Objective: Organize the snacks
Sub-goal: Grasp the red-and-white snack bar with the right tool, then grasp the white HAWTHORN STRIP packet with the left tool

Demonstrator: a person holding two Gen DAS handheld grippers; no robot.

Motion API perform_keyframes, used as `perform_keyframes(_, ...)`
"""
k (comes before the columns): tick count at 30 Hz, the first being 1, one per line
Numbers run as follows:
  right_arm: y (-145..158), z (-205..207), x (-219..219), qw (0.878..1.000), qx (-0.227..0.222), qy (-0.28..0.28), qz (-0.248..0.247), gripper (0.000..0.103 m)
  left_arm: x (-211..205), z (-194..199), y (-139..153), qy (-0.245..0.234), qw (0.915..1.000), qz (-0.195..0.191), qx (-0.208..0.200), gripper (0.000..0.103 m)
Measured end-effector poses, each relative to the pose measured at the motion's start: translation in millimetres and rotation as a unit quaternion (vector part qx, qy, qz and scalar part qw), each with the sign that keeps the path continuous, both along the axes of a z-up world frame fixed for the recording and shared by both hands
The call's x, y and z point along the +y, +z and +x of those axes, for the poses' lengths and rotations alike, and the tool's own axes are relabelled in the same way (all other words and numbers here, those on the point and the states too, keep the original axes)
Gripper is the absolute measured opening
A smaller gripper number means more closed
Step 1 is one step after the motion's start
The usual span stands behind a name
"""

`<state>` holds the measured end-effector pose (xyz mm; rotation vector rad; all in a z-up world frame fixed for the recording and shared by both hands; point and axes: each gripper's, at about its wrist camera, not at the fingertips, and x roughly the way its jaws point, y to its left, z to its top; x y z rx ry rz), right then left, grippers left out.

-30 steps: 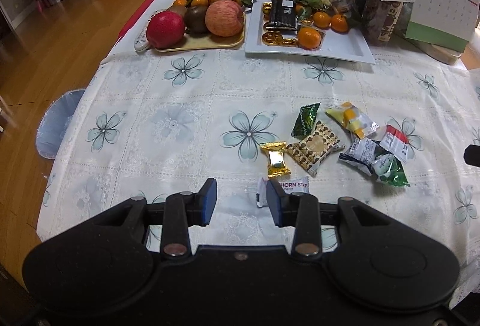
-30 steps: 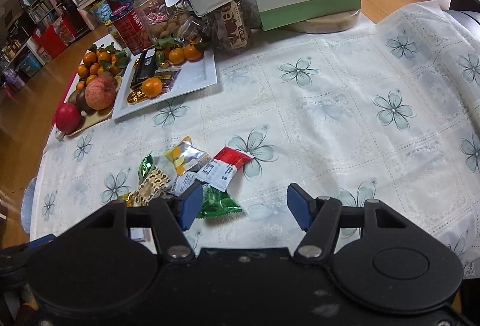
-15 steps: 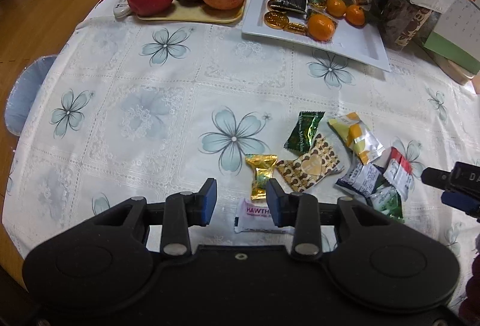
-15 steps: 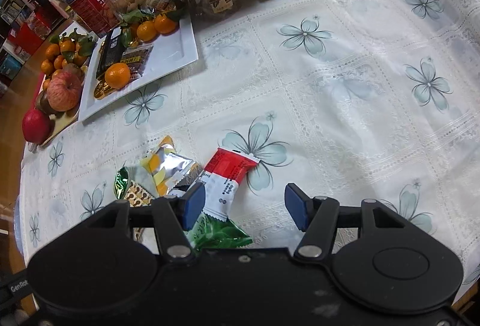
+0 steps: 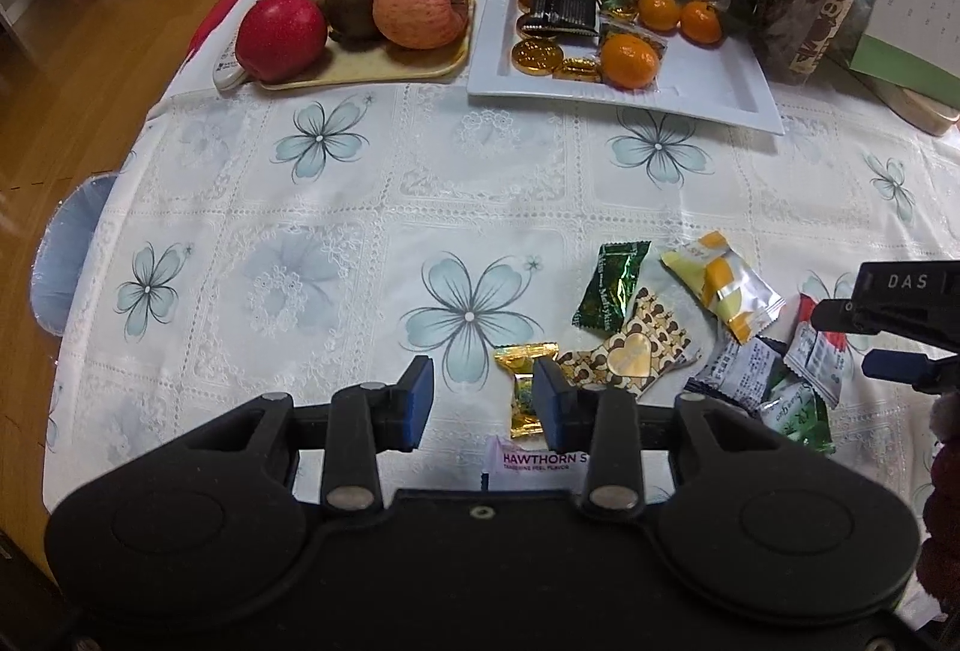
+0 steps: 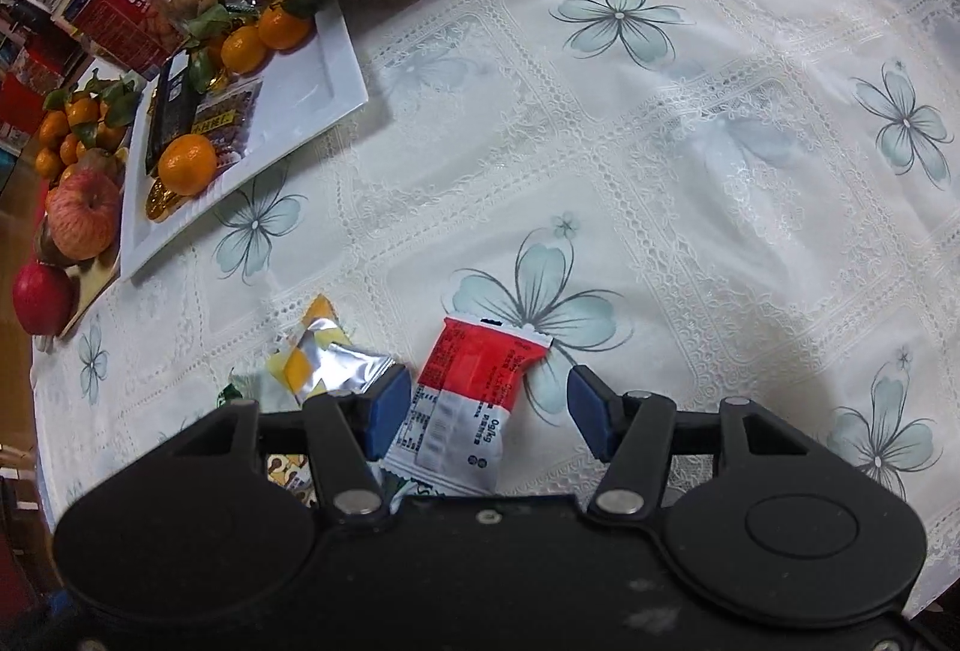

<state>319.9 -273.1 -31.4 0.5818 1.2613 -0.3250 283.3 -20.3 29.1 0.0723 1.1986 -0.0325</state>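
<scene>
Pick-up step, I judge: right gripper [image 6: 489, 405], jaws just narrowing but not gripping, straddles the red-and-white foil snack packet [image 6: 465, 408] at 6 o'clock; left gripper [image 5: 483, 402] open w/ nothing between; next needs lowering, closing.

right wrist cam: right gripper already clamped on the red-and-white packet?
No. The right gripper has its pads standing apart, and the red-and-white snack packet lies flat on the tablecloth between them, with a clear gap on its right side.

Each hand-held gripper [image 5: 483, 402] is built of matte black plastic — blue pads [image 6: 387, 411], silver screws. White "DAS" lettering is carried on the right one [image 5: 906, 285].
</scene>
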Motion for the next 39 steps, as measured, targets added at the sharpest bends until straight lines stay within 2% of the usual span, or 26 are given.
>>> perform_keyframes(9,-11.8,9.4,7.5,1.0,0.017,0.004,-0.006,0.061,5.2,5.7,-8.7,0.017,0.9993,-0.015,0.029,0.046)
perform_keyframes(17,-14.1,13.6,33.4,0.997,0.025,0.052,-0.051,0.061,3.3,6.8,-12.0,0.013,0.9991,-0.017,0.035,0.046)
perform_keyframes(18,-13.8,13.1,34.2,0.997,0.026,0.055,-0.053,0.06,2.8,6.4,-12.0,0.011,0.9992,-0.017,0.036,0.046)
perform_keyframes(20,-13.4,11.8,33.5,0.997,0.026,0.056,-0.047,0.048,1.9,6.2,-12.6,0.007,0.9992,-0.017,0.036,0.046)
perform_keyframes(22,-12.1,9.8,30.4,0.997,0.026,0.054,-0.04,0.045,0.9,5.5,-13.7,0.004,0.9991,-0.018,0.038,0.046)
perform_keyframes(34,20.2,-12.5,7.4,0.998,0.002,0.052,-0.032,0.043,-5.0,0.2,-36.1,-0.016,0.9973,-0.018,0.069,0.046)
perform_keyframes(39,32.0,-24.2,4.1,0.998,-0.008,0.052,-0.033,0.043,-1.6,7.0,-46.3,0.015,0.9976,-0.005,0.067,0.046)
